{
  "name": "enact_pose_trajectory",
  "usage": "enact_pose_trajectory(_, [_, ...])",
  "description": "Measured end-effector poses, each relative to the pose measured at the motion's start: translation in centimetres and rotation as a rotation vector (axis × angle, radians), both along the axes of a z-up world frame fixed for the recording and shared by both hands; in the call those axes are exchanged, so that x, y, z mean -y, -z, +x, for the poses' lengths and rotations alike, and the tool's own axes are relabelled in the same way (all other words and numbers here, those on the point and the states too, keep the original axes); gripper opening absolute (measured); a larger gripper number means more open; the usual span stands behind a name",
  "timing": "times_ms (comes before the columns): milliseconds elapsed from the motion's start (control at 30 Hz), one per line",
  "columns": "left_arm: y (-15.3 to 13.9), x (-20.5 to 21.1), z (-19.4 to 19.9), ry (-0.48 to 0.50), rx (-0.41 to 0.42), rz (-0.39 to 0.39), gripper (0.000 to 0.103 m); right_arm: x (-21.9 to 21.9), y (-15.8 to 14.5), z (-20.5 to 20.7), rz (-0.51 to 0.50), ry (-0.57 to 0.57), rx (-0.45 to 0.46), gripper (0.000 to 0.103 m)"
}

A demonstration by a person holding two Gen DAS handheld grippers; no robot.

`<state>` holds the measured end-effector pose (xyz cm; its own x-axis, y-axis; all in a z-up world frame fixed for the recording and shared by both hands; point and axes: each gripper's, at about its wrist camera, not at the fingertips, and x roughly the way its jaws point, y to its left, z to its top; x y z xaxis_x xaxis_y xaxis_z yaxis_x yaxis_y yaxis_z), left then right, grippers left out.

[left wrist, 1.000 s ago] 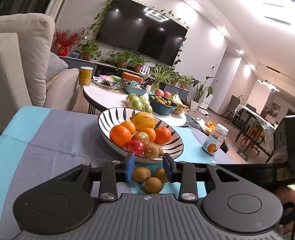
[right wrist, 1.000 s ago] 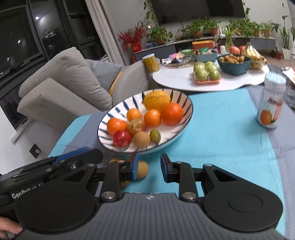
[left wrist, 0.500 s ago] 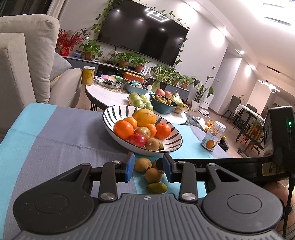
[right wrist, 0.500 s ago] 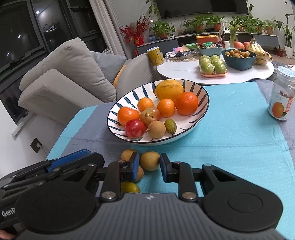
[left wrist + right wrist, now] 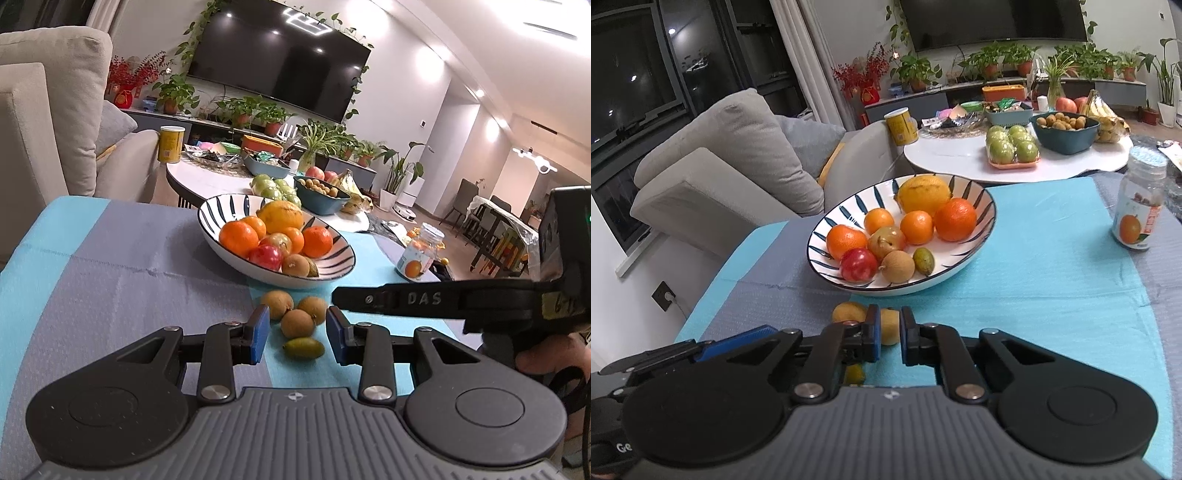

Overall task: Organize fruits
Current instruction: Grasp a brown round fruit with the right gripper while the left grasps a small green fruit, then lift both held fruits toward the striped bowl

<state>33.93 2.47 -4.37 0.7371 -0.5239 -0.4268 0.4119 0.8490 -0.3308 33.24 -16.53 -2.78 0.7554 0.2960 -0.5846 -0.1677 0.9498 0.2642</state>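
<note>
Right gripper (image 5: 888, 338) jaws have just been closing and are now pinched narrow on 1 brown longan (image 5: 889, 325) at table level, just short of the striped bowl (image 5: 979, 254) at 12 o'clock. Left gripper (image 5: 295, 336) sits part open with nothing held; 2 more longans (image 5: 297, 323) and a green olive-like fruit (image 5: 303, 348) lie loose on the cloth between and just ahead of its pads. Risks, as I judge them: the fruit is small, round and hard-shelled, so an off-centre pinch could squirt it out on lift; the neighbour longan (image 5: 849, 312) at 10 o'clock nearly touches the right gripper's left finger and may get nudged and roll. Bowl rim is close ahead, so lifting too low would clip it or jostle the oranges (image 5: 955, 219). The 2 grippers are crowded, with the right one's finger crossing at 3 o'clock in the left view. Open room: bare blue cloth (image 5: 1052, 277) from 1 to 3 o'clock, as far as the jar (image 5: 1137, 214); table edge runs at 9 o'clock.
</note>
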Motion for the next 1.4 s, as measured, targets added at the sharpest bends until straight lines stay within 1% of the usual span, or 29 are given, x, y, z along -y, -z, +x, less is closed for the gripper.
enact_pose_trajectory(67, [0.1, 0.2, -0.2, 0.013, -0.005, 0.010, 0.032, 0.4, -0.1, -0.5, -0.004, 0.005, 0.009, 0.019])
enact_pose_trajectory(167, [0.4, 0.8, -0.4, 0.036, -0.008, 0.041, 0.037, 0.9, -0.1, -1.3, -0.014, 0.006, 0.019, 0.019])
enact_pose_trajectory(333, [0.7, 1.7, -0.7, 0.078, -0.008, 0.074, 0.037, 1.2, 0.4, -2.9, -0.053, -0.002, 0.037, 0.019])
enact_pose_trajectory(367, [0.8, 1.9, -0.6, 0.080, -0.010, 0.080, 0.037, 1.3, 0.6, -3.1, -0.050, -0.011, 0.037, 0.019])
enact_pose_trajectory(433, [1.0, 2.0, -0.4, 0.080, -0.019, 0.086, 0.037, 1.6, 0.8, -3.0, 0.003, -0.037, 0.043, 0.020])
enact_pose_trajectory(533, [1.3, 2.3, 0.2, 0.088, -0.042, 0.096, 0.037, 1.9, 0.7, -2.1, 0.072, -0.046, 0.034, 0.028])
enact_pose_trajectory(567, [1.3, 2.3, 0.4, 0.090, -0.044, 0.097, 0.037, 1.9, 0.7, -1.8, 0.080, -0.043, 0.032, 0.035])
enact_pose_trajectory(600, [1.2, 2.4, 0.5, 0.088, -0.043, 0.101, 0.037, 1.8, 0.7, -1.4, 0.084, -0.038, 0.027, 0.037])
enact_pose_trajectory(700, [1.3, 2.9, 1.0, 0.082, -0.047, 0.122, 0.037, 2.1, 0.9, -0.2, 0.142, -0.040, -0.008, 0.037])
enact_pose_trajectory(800, [1.5, 3.2, 1.6, 0.105, -0.076, 0.113, 0.037, 2.1, 1.2, 0.5, 0.178, -0.037, -0.036, 0.037])
enact_pose_trajectory(900, [1.6, 3.4, 1.8, 0.116, -0.076, 0.109, 0.036, 2.2, 1.6, 1.3, 0.232, -0.037, -0.074, 0.037])
enact_pose_trajectory(967, [1.6, 3.4, 1.9, 0.120, -0.078, 0.105, 0.036, 2.1, 1.8, 1.7, 0.249, -0.030, -0.103, 0.037])
enact_pose_trajectory(1033, [1.6, 3.3, 1.9, 0.122, -0.084, 0.099, 0.029, 2.0, 1.9, 2.0, 0.260, -0.018, -0.110, 0.039])
enact_pose_trajectory(1067, [1.7, 3.2, 2.0, 0.126, -0.090, 0.096, 0.024, 2.0, 1.9, 2.1, 0.257, -0.012, -0.109, 0.039])
enact_pose_trajectory(1133, [1.7, 3.1, 2.0, 0.140, -0.096, 0.087, 0.019, 2.1, 1.9, 2.1, 0.258, -0.010, -0.109, 0.034])
enact_pose_trajectory(1200, [1.7, 3.2, 1.9, 0.147, -0.098, 0.087, 0.017, 2.3, 1.8, 2.0, 0.255, -0.012, -0.110, 0.025])
enact_pose_trajectory(1333, [1.7, 3.2, 1.6, 0.157, -0.098, 0.088, 0.017, 2.7, 1.8, 2.0, 0.254, -0.009, -0.108, 0.024])
enact_pose_trajectory(1400, [1.6, 3.2, 1.6, 0.158, -0.096, 0.093, 0.017, 3.0, 1.9, 2.1, 0.277, -0.008, -0.111, 0.026])
